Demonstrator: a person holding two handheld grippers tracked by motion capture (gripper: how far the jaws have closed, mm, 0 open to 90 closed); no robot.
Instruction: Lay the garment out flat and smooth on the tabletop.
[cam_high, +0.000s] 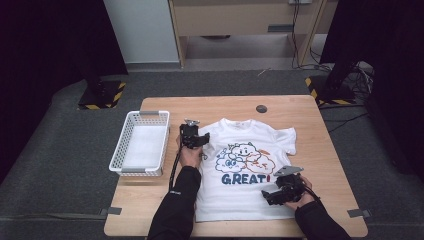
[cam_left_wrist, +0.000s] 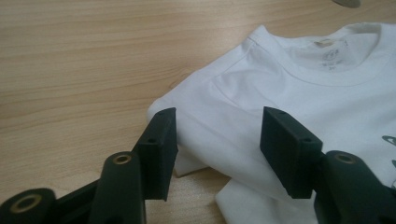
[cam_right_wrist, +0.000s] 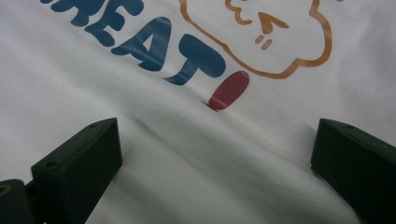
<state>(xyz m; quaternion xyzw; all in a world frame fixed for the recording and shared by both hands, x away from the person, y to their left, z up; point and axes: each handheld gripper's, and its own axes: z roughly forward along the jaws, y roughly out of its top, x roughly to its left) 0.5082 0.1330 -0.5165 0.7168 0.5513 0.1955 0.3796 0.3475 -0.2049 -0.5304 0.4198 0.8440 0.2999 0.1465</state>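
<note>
Here, in the high view, a white T-shirt (cam_high: 245, 170) lies face up on the wooden table (cam_high: 330, 150), collar toward the far edge, with cartoon clouds and the word "GREAT!" printed across the chest. A white mesh basket (cam_high: 141, 143) stands just left of it, near the table's left edge. The left gripper (cam_high: 192, 136) sits at the shirt's left shoulder, held by a hand in a dark sleeve. The right gripper (cam_high: 280, 192) rests over the lower right part of the shirt, near the hem. A small dark disc (cam_high: 261, 108) is set in the tabletop beyond the collar.

In the left gripper view, the left gripper (cam_left_wrist: 218, 140) has its jaws spread wide, and the folded sleeve edge of the T-shirt (cam_left_wrist: 280, 74) lies between and under them. The left pad seems to touch the cloth's edge, though the angle makes that hard to confirm. Bare table (cam_left_wrist: 74, 70) stretches away to the left.

In the right gripper view, the right gripper (cam_right_wrist: 215, 154) hangs with jaws wide apart just above the T-shirt (cam_right_wrist: 187, 154), below the red exclamation mark (cam_right_wrist: 229, 90), with nothing gripped between them.
</note>
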